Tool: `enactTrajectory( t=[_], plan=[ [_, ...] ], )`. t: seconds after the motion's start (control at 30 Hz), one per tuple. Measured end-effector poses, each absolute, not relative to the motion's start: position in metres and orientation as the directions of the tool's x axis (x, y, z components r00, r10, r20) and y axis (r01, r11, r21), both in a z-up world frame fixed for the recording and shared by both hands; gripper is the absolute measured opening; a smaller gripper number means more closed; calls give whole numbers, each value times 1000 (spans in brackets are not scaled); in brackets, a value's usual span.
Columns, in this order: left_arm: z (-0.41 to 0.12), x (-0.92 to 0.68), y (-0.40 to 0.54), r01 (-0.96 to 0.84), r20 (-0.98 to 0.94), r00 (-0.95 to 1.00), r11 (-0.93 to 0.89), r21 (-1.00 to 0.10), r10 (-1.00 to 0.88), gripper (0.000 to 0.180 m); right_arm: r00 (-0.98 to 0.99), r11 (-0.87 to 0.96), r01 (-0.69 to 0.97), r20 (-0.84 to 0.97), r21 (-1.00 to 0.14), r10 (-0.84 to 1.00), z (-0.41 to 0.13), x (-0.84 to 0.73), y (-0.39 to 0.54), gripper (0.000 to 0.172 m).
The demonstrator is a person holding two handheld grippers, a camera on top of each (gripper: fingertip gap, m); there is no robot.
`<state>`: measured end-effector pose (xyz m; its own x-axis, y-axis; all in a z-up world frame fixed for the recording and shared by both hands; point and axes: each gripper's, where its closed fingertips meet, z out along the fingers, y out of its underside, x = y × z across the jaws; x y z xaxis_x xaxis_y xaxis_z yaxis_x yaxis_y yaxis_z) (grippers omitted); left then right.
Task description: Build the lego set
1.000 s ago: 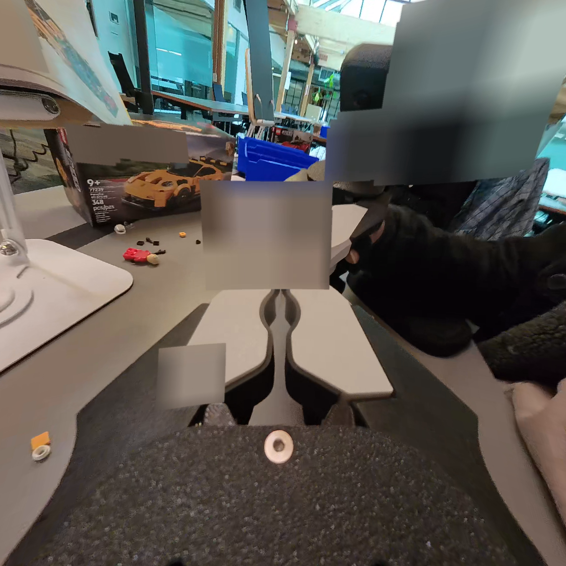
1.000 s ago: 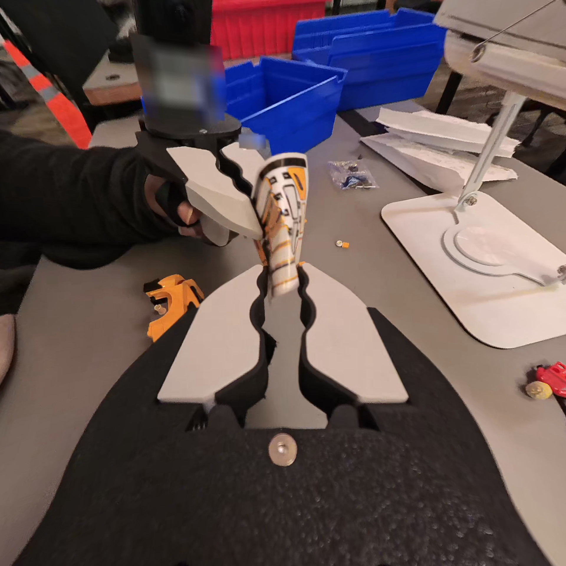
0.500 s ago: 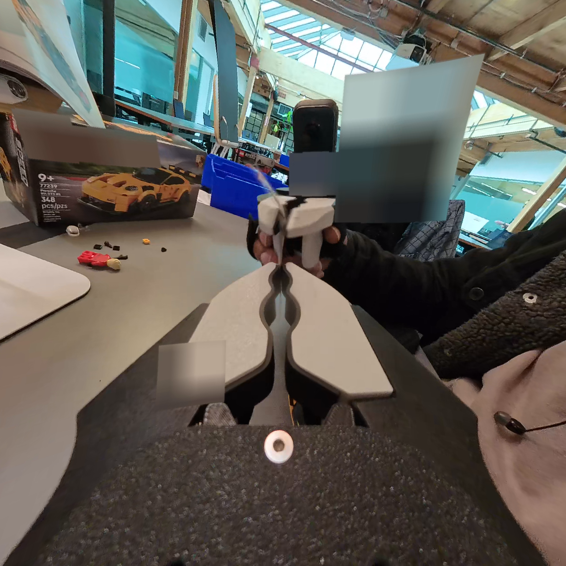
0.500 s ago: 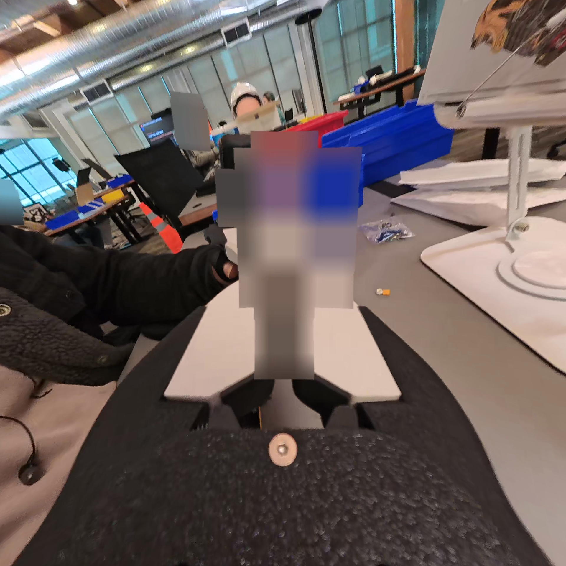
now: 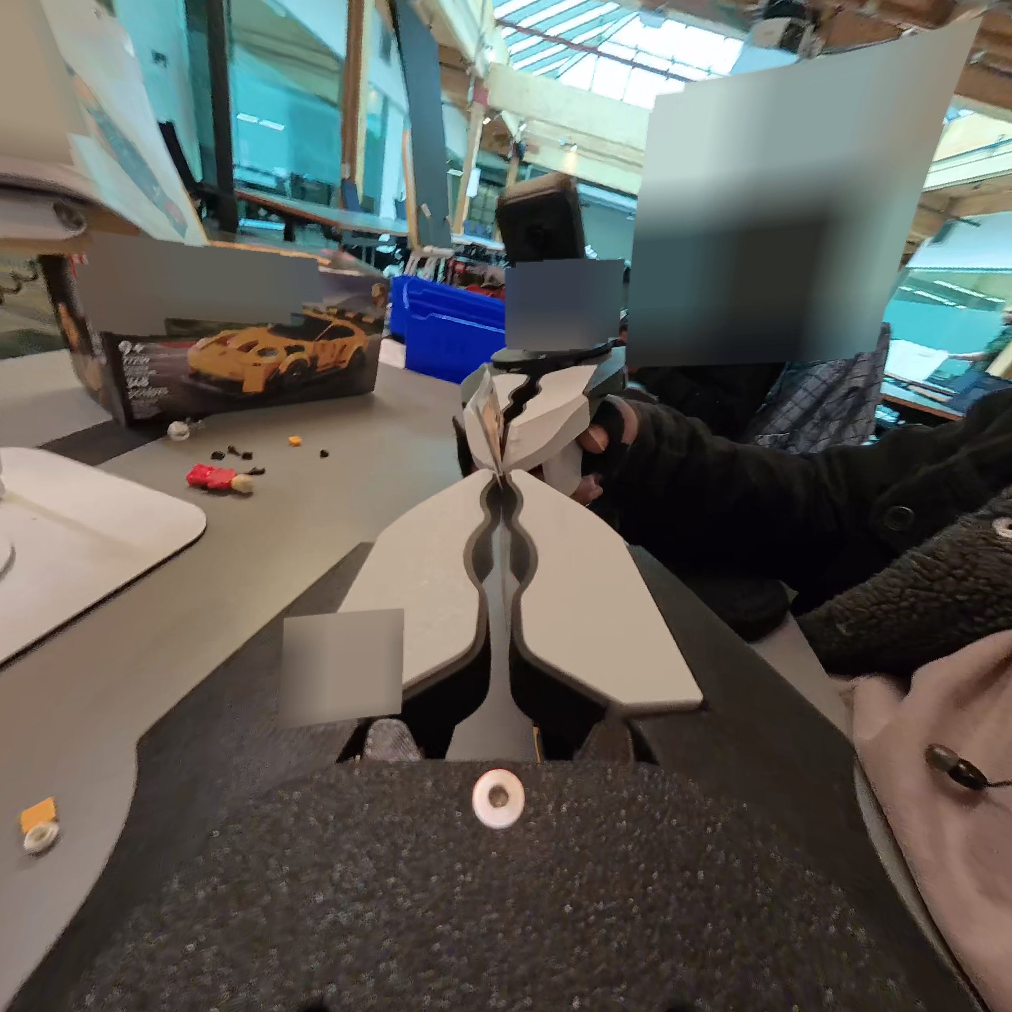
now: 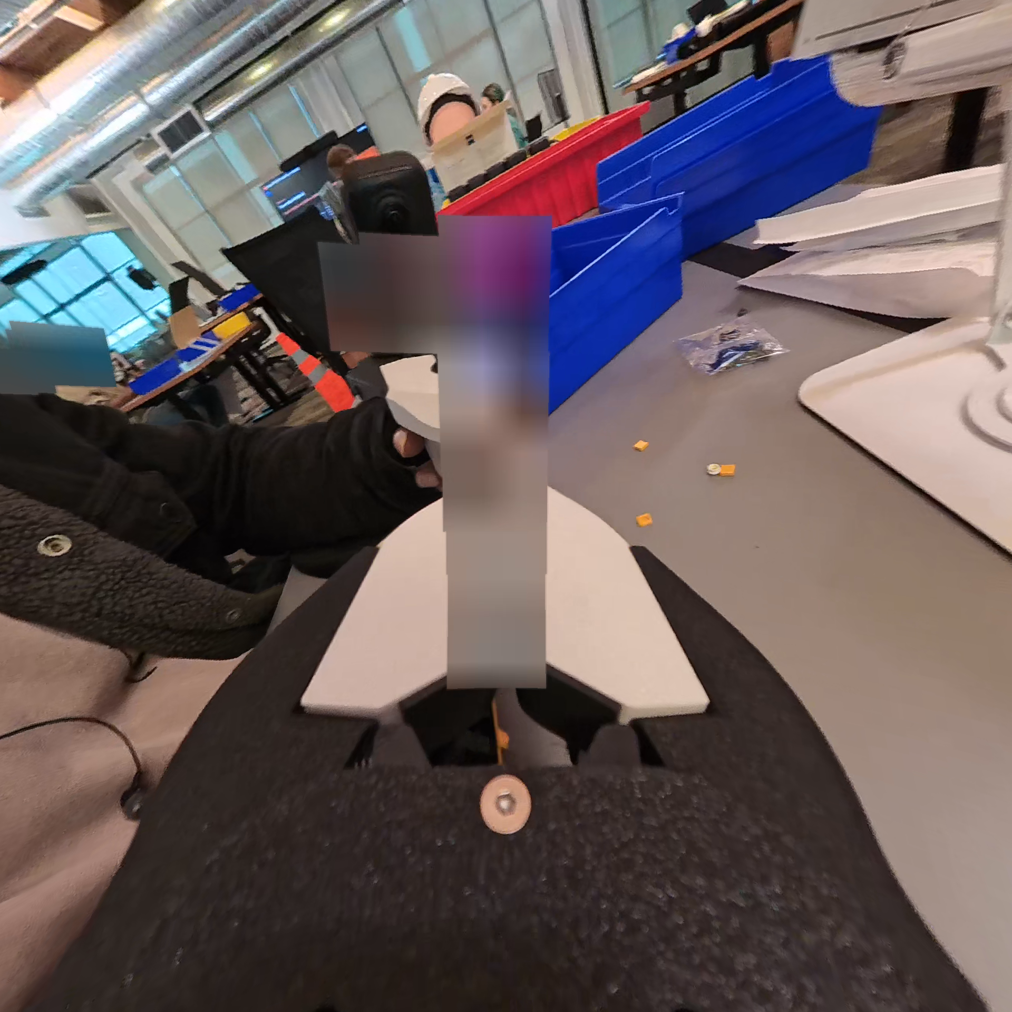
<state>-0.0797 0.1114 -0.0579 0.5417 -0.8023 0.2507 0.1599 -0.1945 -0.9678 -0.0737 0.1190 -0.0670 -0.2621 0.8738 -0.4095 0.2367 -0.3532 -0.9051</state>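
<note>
Left tongs (image 5: 501,486) and right tongs (image 5: 508,463), both closed, meet mid-frame, pinching a sheet (image 5: 489,424) above the surface (image 5: 339,493).

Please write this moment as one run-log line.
left gripper: fingers shut on printed sheet | right gripper: fingers shut, beside sheet | grey table: loose orange bricks

Grey table (image 6: 766,575) — scattered orange bricks (image 6: 644,519)
</note>
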Motion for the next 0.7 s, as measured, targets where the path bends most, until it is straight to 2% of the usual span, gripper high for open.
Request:
enactTrajectory(
  t=[0.1, 0.17, 0.23, 0.33, 0.4, 0.5, 0.63, 0.7],
  plan=[
    [-68, -86, 122, 141, 285, 613, -252, -957, -737, 0, -82, -255, 168, -271, -952, 959, -64, -75, 147, 10],
    [-75, -90, 127, 136, 317, 645, -304, -943, -695, 0, 36, -4, 108, 0, -994, 999, -45, -69, 156, 12],
    [-80, -91, 129, 137, 343, 651, -339, -931, -677, 0, 30, 287, 98, 291, -953, 956, -30, -67, 136, 16],
    [-82, -84, 125, 89, 307, 638, -328, -941, -707, 0, -95, 528, 208, 521, -823, 849, -49, -79, 108, 25],
    [-84, -77, 121, 25, 254, 633, -309, -951, -731, 0, -155, 594, 269, 575, -758, 804, -63, -84, 107, 30],
    [-89, -71, 116, -70, 170, 626, -273, -960, -761, 0, -231, 627, 300, 583, -719, 779, -71, -86, 106, 36],
    [-91, -67, 108, -136, 117, 584, -240, -961, -803, 0, -303, 637, 342, 560, -691, 771, -80, -81, 111, 38],
    [-92, -65, 104, -147, 118, 553, -236, -961, -825, 0, -338, 613, 339, 515, -714, 788, -84, -79, 109, 37]
  ],
)
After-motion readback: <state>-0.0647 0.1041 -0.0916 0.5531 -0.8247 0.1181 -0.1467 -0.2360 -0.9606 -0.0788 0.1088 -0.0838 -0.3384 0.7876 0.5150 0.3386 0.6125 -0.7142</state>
